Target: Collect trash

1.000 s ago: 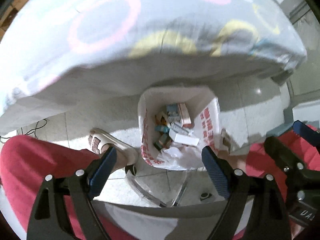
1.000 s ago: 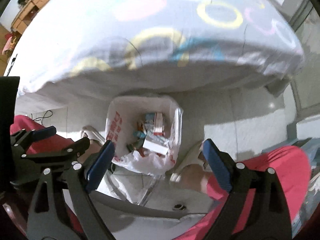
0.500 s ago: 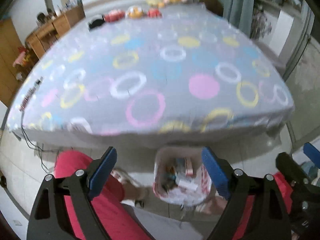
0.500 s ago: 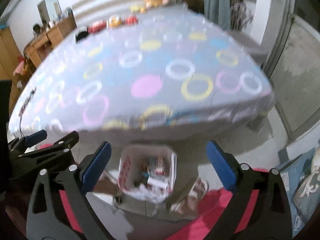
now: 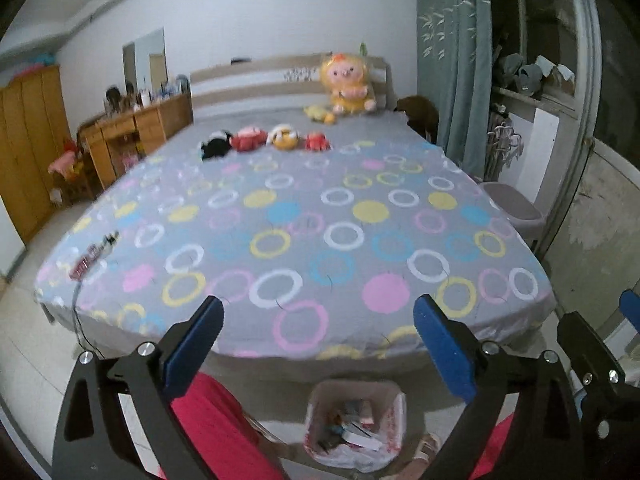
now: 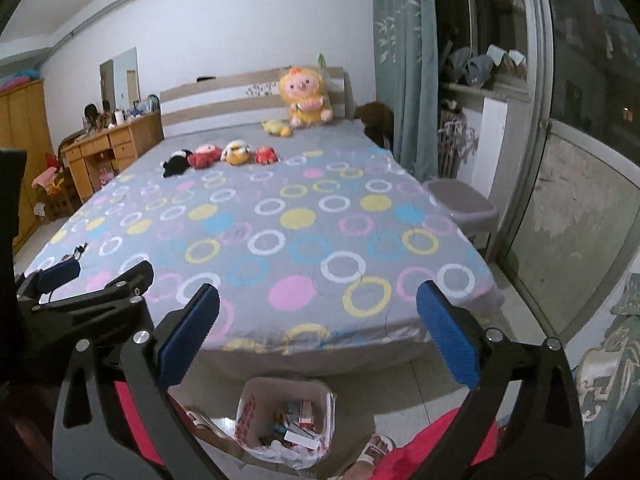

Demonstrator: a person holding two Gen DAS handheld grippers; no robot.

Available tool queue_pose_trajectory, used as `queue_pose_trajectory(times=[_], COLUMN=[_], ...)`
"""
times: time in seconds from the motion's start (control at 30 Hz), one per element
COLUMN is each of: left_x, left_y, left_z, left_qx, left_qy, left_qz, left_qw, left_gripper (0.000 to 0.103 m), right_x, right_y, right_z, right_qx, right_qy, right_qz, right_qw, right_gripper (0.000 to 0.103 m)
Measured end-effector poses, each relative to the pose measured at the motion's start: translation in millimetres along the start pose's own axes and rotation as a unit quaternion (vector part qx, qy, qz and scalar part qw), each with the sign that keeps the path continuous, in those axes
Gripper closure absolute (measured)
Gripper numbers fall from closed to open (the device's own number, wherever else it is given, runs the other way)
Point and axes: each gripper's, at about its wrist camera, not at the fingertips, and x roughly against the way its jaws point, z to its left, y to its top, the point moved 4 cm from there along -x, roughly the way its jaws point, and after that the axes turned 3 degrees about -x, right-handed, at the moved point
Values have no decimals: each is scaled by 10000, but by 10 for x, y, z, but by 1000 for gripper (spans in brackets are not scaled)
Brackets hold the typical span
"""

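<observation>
Left wrist view shows the left gripper (image 5: 316, 328) with its blue pads spread wide and opening further, nothing between them but the view past them. The right gripper (image 6: 318, 320) in its own view stands equally wide and is just as empty. Both point out over the bed (image 5: 304, 224) and somewhat downward.

The landmark is the trash bin (image 5: 356, 420), a small bin lined with a white plastic bag with red print, standing on the tiled floor just off the foot edge of the bed, between the person's red-clad legs (image 5: 216, 420). It holds a heap of small boxes and wrappers (image 6: 300, 424). In both views the bin lies below the line the fingers point along, close to the bottom edge of the frame; the grippers look beyond the bin, not into it.

What the next move turns on is where any uncollected trash lies from the bin. The only small loose things on the bedspread are a dark-red flat item with a cord (image 5: 86, 262) near the bed's left foot corner, well left of the bin and up on the mattress. It seems to run lengthwise along the bed's left edge, though it is too small and blurred to say whether it is trash at all. The left gripper looks the nearer one to it. The plush toys (image 5: 264, 138) sit far beyond the bin, towards the headboard, and seem no part of the job.
</observation>
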Motion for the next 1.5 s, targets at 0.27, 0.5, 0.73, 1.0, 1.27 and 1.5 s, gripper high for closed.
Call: queue_pose_trajectory(times=[0.27, 0.5, 0.73, 1.0, 1.27, 1.5], left_x=[219, 338, 356, 360, 382, 400], left_y=[37, 43, 32, 15, -40, -61], left_z=[-25, -8, -26, -7, 8, 1], left_qx=[-6, 49, 14, 3, -59, -101], left_qy=[39, -17, -2, -34, -19, -43], left_qz=[-4, -50, -22, -11, -12, -16], left_qw=[10000, 10000, 10000, 10000, 10000, 9999], left_gripper=[8, 8, 8, 8, 8, 8], right_x=[315, 467, 545, 539, 556, 588], right_y=[76, 109, 117, 112, 108, 110], right_z=[-39, -31, -13, -13, -26, -68], right_qx=[-107, -54, -60, -58, -57, -63], right_qy=[-16, -78, -65, -82, -84, -94], right_qz=[-201, -368, -436, -429, -433, -445], right_qw=[9997, 9993, 9990, 9990, 9990, 9989], right_gripper=[7, 7, 7, 7, 7, 7])
